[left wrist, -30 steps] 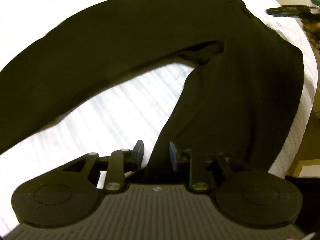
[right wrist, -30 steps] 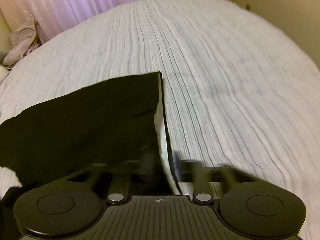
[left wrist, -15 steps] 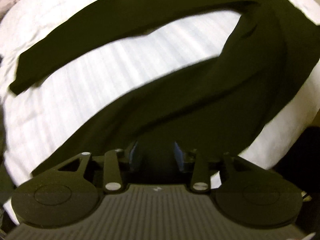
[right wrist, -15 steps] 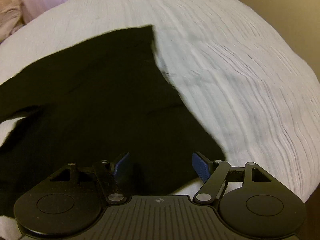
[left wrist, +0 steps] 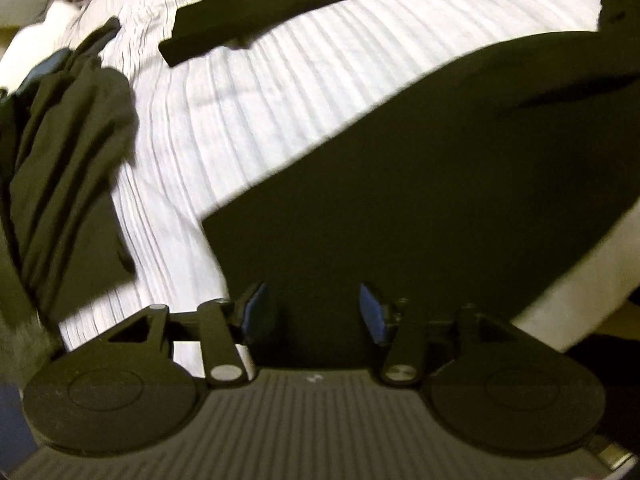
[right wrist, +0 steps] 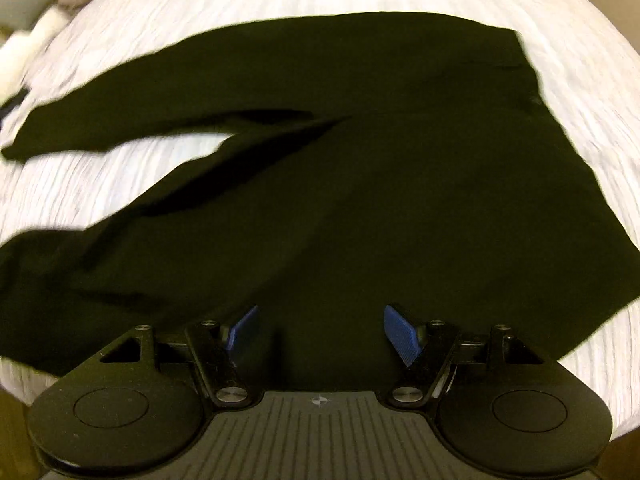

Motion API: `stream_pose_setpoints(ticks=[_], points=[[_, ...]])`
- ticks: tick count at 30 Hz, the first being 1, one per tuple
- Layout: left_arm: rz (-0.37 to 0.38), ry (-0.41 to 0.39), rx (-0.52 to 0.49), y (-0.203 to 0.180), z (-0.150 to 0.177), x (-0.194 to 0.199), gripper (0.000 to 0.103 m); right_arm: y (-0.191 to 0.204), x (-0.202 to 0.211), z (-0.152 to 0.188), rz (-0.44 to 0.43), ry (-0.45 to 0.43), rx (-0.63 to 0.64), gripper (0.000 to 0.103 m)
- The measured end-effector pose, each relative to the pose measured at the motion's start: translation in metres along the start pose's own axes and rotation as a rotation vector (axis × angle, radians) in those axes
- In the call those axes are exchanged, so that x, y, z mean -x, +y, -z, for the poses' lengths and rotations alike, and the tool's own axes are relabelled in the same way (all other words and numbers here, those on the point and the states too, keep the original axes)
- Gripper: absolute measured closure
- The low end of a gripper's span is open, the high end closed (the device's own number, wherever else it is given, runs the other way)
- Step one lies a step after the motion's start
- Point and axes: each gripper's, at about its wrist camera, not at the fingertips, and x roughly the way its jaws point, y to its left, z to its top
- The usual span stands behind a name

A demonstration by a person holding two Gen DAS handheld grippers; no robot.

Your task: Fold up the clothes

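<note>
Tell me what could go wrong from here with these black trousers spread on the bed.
1. The black trousers lie with their legs splayed apart; folding now would likely give a crooked result.
2. Both the left gripper and the right gripper stand open with nothing pinched; the left has just been opening. Closing blindly on dark cloth might grab the striped bedsheet too.
3. A dark heap of clothes lies beside one leg and could get snagged.
</note>
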Motion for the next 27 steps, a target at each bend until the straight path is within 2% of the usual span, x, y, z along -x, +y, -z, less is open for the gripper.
stream_pose_setpoints(ticks=[5,8,9,10,11,13,15,20,22,23,25,27], points=[[0.095,-0.095,-0.155,0.042,-0.028,-0.046,0.053,0.027,-0.001,0.010,0.041,0.016,0.045,0.031],[0.171,-0.097,-0.240,0.053,-0.043,-0.073,0.053,0.037,-0.007,0.013,0.066,0.031,0.048,0.031],[0.192,-0.083,-0.259,0.055,-0.046,-0.080,0.057,0.041,-0.008,0.015,0.072,0.036,0.043,0.031],[0.213,-0.068,-0.279,0.057,-0.050,-0.087,0.079,0.047,-0.006,0.017,0.072,0.040,0.035,0.031],[0.189,-0.051,-0.280,0.059,-0.052,-0.091,0.102,0.052,-0.007,0.019,0.068,0.040,0.032,0.031],[0.180,-0.056,-0.184,0.071,-0.053,-0.084,0.102,0.062,-0.009,0.022,0.059,0.040,0.025,0.031],[0.129,-0.052,-0.106,0.086,-0.052,-0.081,0.103,0.072,-0.011,0.025,0.044,0.039,0.019,0.031],[0.117,-0.052,-0.016,0.109,-0.026,-0.052,0.101,0.098,-0.018,0.024,-0.008,0.030,0.023,0.031],[0.155,-0.051,0.061,0.114,-0.015,-0.042,0.095,0.111,-0.020,0.022,-0.033,0.024,0.051,0.031],[0.174,-0.051,0.099,0.117,-0.009,-0.037,0.086,0.121,-0.022,0.020,-0.045,0.022,0.095,0.031],[0.214,-0.048,0.170,0.118,0.002,-0.030,0.076,0.139,-0.026,0.017,-0.070,0.015,0.182,0.031],[0.256,-0.043,0.234,0.117,0.013,-0.026,0.072,0.155,-0.031,0.012,-0.093,0.012,0.254,0.031]])
